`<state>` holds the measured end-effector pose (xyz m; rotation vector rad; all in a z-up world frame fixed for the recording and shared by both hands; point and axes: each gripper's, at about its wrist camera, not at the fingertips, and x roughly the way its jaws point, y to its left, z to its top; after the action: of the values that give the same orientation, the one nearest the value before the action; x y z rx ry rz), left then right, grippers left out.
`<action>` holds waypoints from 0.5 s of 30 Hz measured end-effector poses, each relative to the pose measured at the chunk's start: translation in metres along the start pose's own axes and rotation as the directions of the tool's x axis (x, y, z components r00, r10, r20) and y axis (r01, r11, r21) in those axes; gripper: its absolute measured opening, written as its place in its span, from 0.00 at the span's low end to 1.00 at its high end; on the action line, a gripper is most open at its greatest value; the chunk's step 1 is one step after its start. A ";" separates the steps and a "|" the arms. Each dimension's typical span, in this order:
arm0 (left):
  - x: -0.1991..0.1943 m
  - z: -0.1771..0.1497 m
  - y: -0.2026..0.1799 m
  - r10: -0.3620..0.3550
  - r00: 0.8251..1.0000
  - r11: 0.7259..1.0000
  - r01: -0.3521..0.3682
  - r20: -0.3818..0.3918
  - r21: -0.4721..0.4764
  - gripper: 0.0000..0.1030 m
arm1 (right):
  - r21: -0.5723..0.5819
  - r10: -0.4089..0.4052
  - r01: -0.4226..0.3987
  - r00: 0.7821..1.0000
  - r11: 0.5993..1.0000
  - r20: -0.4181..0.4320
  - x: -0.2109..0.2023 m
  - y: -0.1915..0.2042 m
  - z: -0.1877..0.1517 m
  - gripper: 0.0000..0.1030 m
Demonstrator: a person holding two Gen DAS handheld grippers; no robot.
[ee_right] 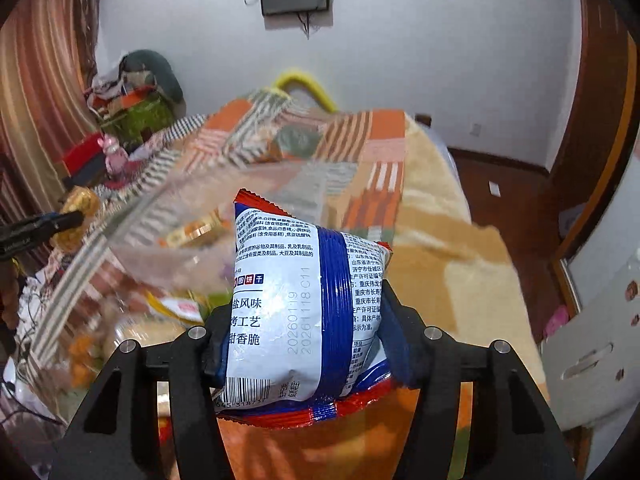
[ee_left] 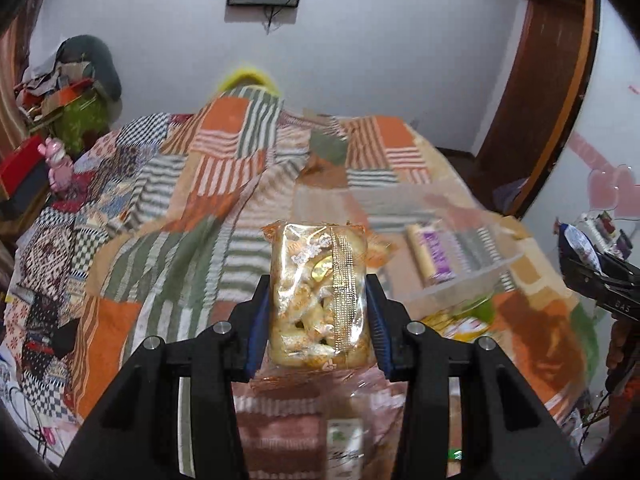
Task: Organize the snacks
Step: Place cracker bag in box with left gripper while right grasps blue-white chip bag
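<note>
Patchwork bedspread [ee_left: 168, 200] fills most of both views, orange, green and striped patches. On it I see a clear plastic bin [ee_left: 460, 276], blurred, with a purple-labelled packet [ee_left: 434, 254] lying inside. My right gripper [ee_right: 308, 320] has its jaws clamped on a blue-and-white biscuit bag [ee_right: 296, 312], held above the bedspread just right of the bin. My left gripper [ee_left: 318, 316] has its jaws clamped on a clear pack of small pastries [ee_left: 318, 296], held upright above the bedspread, left of the bin. Other wrappers near the bin are too blurred to tell.
</note>
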<state>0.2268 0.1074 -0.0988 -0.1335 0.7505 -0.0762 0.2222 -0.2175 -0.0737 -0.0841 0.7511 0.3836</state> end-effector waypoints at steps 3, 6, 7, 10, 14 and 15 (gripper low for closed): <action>0.002 0.010 -0.013 -0.015 1.000 1.000 0.015 0.013 0.022 0.42 | -0.001 0.015 -0.015 0.999 1.000 0.037 0.001 0.006 0.014 0.54; 0.007 0.018 -0.023 -0.033 0.999 0.999 0.033 0.018 0.031 0.42 | -0.010 0.018 -0.018 0.998 1.000 0.062 0.005 0.013 0.022 0.54; 0.010 0.021 -0.026 -0.039 0.999 0.999 0.038 0.016 0.034 0.42 | -0.012 0.022 -0.021 0.997 1.000 0.069 0.006 0.016 0.026 0.54; 0.021 0.027 -0.034 -0.050 0.999 0.998 0.049 0.008 0.045 0.42 | -0.015 0.027 -0.025 0.997 1.000 0.078 0.015 0.021 0.032 0.54; 0.039 0.031 -0.043 -0.059 0.998 0.997 0.059 -0.014 0.055 0.42 | -0.013 0.031 -0.030 0.997 0.999 0.065 0.034 0.025 0.038 0.54; 0.045 0.032 -0.046 -0.061 0.998 0.996 0.062 -0.022 0.057 0.42 | -0.012 0.033 -0.032 0.998 0.999 0.060 0.039 0.026 0.039 0.54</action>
<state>0.2802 0.0599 -0.0992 -0.1008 0.7634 -0.1582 0.2643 -0.1734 -0.0700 -0.0708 0.6919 0.4194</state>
